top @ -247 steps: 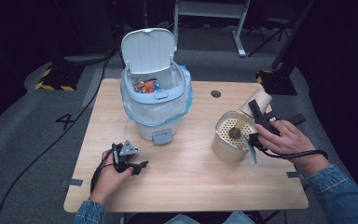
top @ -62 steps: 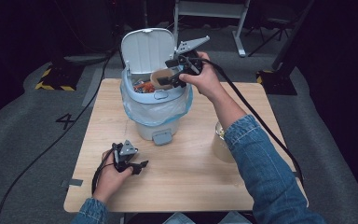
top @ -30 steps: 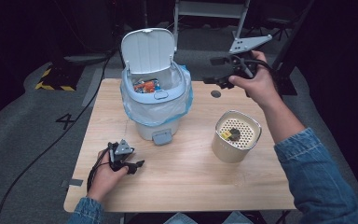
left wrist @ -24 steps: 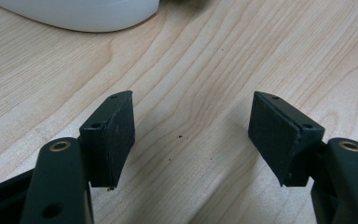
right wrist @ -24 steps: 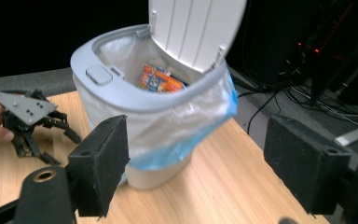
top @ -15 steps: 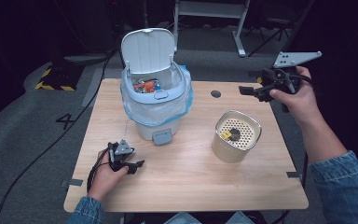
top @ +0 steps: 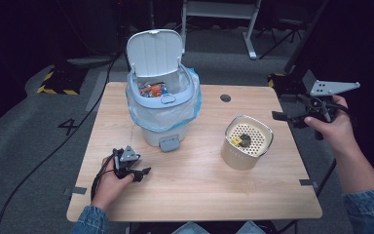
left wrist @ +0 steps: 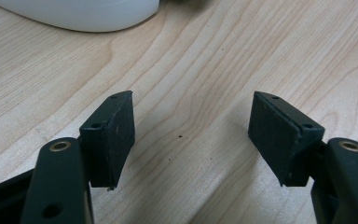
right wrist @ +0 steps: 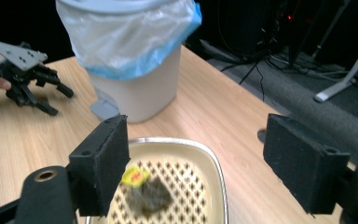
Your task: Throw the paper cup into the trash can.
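Two grippers, both empty. Left gripper (top: 143, 173) resting on the table (top: 195, 195), jaws spread wide over bare wood. Farther right, a strainer can (top: 247, 142) holding a tea bag (right wrist: 145, 189). Right gripper (top: 278, 116) held beyond the table's right edge, jaws apart, gripping nothing.

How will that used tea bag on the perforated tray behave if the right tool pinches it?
Probably limp: the tea bag lies crumpled and flat on the perforated tray. Likely light, perhaps damp and apt to cling. Its yellow tag sits loose beside it, so it may dangle. The right tool, jaws wide apart, hovers above the container.
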Available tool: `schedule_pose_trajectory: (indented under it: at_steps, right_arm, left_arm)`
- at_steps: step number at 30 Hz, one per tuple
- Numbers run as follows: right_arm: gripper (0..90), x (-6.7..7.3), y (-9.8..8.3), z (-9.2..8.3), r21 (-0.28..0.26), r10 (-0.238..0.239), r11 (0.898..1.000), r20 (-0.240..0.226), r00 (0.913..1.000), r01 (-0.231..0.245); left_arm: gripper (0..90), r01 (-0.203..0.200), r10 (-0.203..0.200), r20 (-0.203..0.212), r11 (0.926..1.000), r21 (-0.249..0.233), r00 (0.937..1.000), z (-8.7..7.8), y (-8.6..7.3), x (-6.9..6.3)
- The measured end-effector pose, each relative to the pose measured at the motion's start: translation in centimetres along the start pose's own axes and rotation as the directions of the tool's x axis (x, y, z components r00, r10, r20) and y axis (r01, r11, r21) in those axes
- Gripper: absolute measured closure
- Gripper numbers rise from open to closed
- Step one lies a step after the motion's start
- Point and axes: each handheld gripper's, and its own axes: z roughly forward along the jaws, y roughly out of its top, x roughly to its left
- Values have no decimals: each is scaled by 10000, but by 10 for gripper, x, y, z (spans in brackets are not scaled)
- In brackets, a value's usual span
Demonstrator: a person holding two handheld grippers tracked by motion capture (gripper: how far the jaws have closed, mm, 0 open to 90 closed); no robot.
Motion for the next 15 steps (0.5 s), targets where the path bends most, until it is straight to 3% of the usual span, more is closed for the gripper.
schedule_pose_trajectory:
  at_steps: [6, 15]
  right_arm:
    - [236, -4, -30, -9, 92, 478, 9988, 159, 9987, -479]
    - [233, -1, -73, -7, 548, 578, 9967, 483, 9972, -604]
  left_arm:
    - [320, -2, 2, 2, 10000, 5, 10000, 0, 0, 0]
    - [320, 1, -1, -1, 10000, -1, 10000, 0, 0, 0]
